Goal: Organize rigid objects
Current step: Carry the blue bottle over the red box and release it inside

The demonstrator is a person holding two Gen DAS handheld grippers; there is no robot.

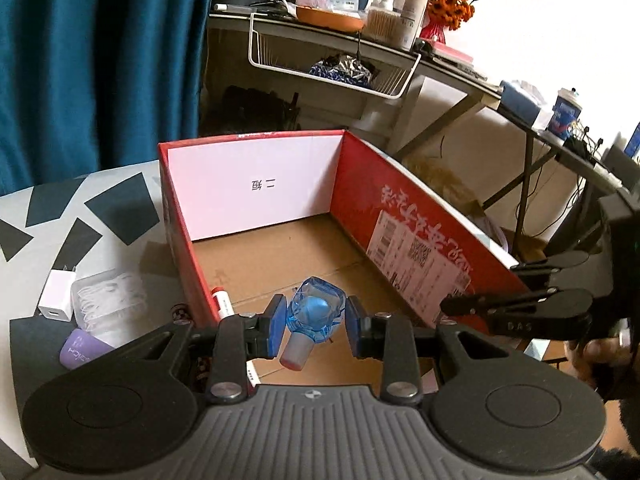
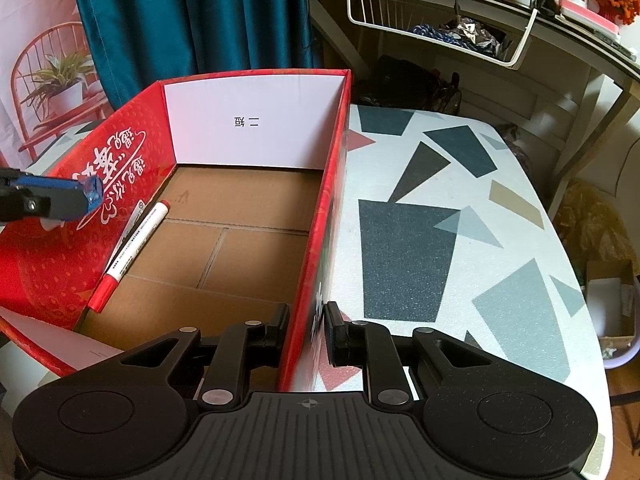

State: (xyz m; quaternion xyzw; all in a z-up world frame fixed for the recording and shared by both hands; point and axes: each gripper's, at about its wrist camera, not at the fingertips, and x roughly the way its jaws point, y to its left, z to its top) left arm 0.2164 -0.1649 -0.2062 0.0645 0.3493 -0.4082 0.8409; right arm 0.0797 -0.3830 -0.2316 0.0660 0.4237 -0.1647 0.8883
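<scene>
A translucent blue faceted object (image 1: 316, 314) with a pale, pink-tipped stub hangs over the cardboard floor of the red box (image 1: 256, 184), near its left wall. My left gripper (image 1: 316, 326) is shut on it, blue pads against both sides. In the right wrist view this gripper (image 2: 60, 196) shows at the left, above the box's left wall. A white marker with red ends (image 2: 136, 240) lies inside along that wall. My right gripper (image 2: 306, 336) is shut on the box's right wall (image 2: 320, 220), one finger inside and one outside. Its black fingers (image 1: 520, 308) appear at the right in the left wrist view.
Left of the box, on the patterned table (image 2: 440, 200), lie a white charger (image 1: 58, 298), a clear case of white cables (image 1: 106, 300) and a purple object (image 1: 82, 350). A cluttered desk with a wire basket (image 1: 332, 60) stands behind, next to a blue curtain (image 1: 100, 60).
</scene>
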